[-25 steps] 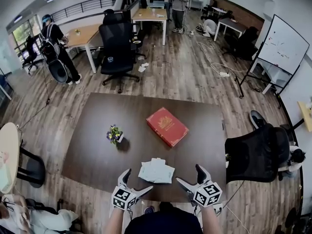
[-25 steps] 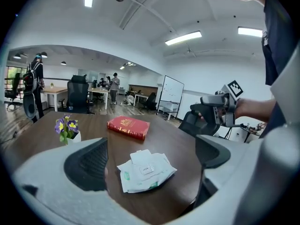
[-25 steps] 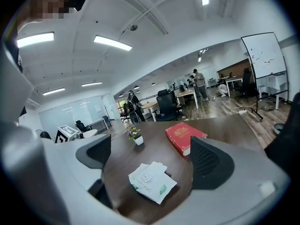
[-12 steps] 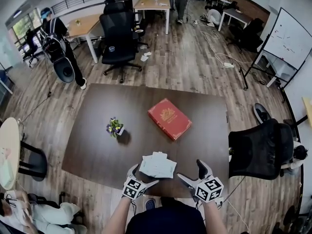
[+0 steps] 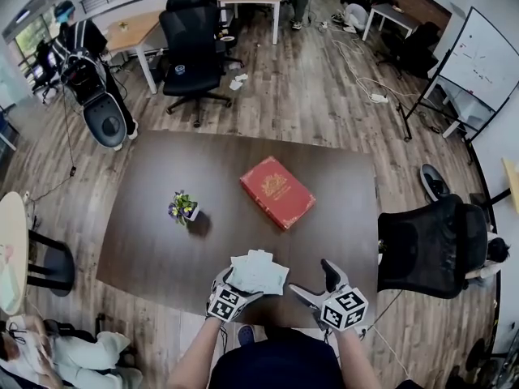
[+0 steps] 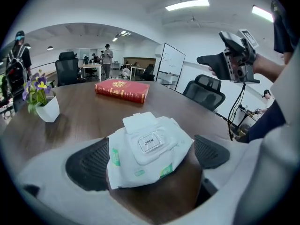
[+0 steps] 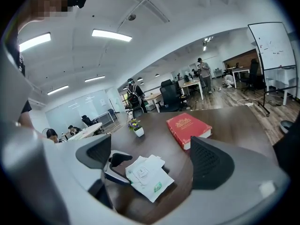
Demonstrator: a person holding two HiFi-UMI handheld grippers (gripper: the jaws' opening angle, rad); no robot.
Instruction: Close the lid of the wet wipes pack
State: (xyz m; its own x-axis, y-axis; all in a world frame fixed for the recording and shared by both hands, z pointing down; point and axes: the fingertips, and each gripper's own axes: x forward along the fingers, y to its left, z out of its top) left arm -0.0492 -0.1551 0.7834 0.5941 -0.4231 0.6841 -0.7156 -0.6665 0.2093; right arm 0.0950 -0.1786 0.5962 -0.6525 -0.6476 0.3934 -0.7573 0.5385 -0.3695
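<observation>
The white wet wipes pack point(image 5: 258, 272) lies on the dark table near its front edge. In the left gripper view the pack point(image 6: 147, 153) shows an "OPEN" label on top, with its white lid flap point(image 6: 138, 122) folded back on the far side. My left gripper point(image 5: 235, 288) is open and low at the pack's near edge. Its jaws point(image 6: 150, 159) stand on either side of the pack, and the pack's left edge overlaps the left pad. My right gripper point(image 5: 315, 282) hangs open to the right of the pack with nothing in it, and its own view shows the pack point(image 7: 146, 172).
A red book point(image 5: 277, 191) lies mid-table beyond the pack. A small potted flower point(image 5: 182, 207) stands to the left. A black office chair point(image 5: 422, 245) is at the table's right side. People, desks and chairs fill the room behind.
My left gripper has sunk and moved in from the pack's left, so its jaws now straddle the pack's near edge. The right gripper has barely shifted.
</observation>
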